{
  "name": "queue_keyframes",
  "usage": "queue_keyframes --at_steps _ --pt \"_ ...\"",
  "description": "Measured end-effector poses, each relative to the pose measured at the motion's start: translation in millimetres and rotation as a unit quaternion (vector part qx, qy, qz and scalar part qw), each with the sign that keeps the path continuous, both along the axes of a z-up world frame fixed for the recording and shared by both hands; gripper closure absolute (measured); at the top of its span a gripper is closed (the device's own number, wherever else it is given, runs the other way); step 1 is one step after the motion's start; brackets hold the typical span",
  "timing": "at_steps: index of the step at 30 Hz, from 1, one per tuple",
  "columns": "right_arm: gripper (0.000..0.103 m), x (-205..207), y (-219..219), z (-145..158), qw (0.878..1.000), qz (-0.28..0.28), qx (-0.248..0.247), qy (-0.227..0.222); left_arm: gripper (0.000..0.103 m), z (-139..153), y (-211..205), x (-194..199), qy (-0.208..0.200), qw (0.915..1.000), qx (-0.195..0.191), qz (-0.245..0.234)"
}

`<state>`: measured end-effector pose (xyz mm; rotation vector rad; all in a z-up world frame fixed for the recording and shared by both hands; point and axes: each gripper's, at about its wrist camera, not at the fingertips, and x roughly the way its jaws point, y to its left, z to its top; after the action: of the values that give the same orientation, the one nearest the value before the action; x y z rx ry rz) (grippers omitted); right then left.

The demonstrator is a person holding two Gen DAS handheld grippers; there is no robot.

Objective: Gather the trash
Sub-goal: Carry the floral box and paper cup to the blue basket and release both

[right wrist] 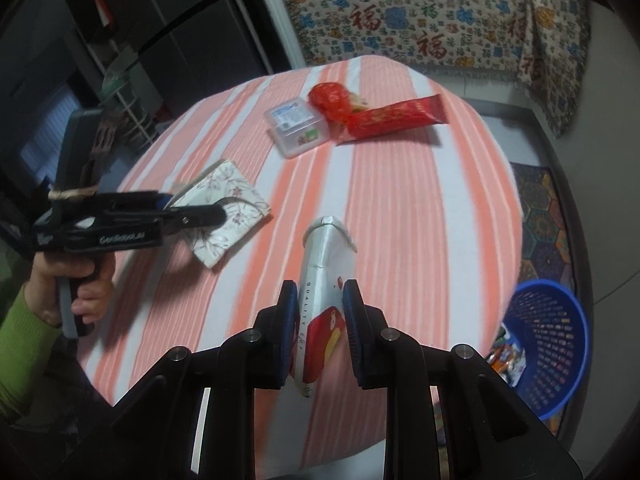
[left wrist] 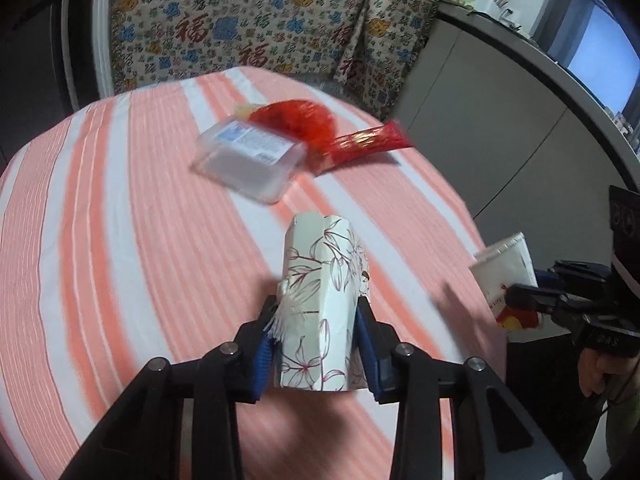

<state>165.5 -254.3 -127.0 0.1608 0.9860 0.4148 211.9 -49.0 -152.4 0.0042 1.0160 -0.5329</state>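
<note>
left tongs (left wrist: 318, 344): clamped on the flowery tissue pack (left wrist: 320, 304)
right tongs (right wrist: 320, 332): pinching the flattened paper cup (right wrist: 324, 280)
done: looks like some trash already in the blue basket (right wrist: 548, 344)
left: plastic box (right wrist: 298, 126), red wrapper (right wrist: 394, 120), red net bag (right wrist: 330, 98) at 12 o'clock on the bench (right wrist: 420, 220)
view diff: basket at 4 o'clock shows in the right view only

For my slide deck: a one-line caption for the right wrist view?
Right tongs clamp a flattened paper cup above the striped table; blue basket waits below.
</note>
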Motion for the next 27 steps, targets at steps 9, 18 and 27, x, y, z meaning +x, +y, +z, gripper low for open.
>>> queue_keyframes --at_steps 9,18,27 --pt "0.080 -3.5 -127.8 0.5 0.992 -0.124 -0.016 0.004 0.066 32.8 -124.9 -23.5 -0.027 0.9957 -0.022 -0.086" --pt "0.079 6.9 -223.8 -25.4 0.978 -0.203 -0.045 0.035 0.065 7.2 -252.6 -13.8 -0.012 0.9897 -0.023 -0.140" --pt "0.079 -1.9 -279.7 -74.6 0.962 -0.264 0.006 0.074 0.065 -42.9 -332.8 5.7 0.016 0.9852 0.000 -0.171"
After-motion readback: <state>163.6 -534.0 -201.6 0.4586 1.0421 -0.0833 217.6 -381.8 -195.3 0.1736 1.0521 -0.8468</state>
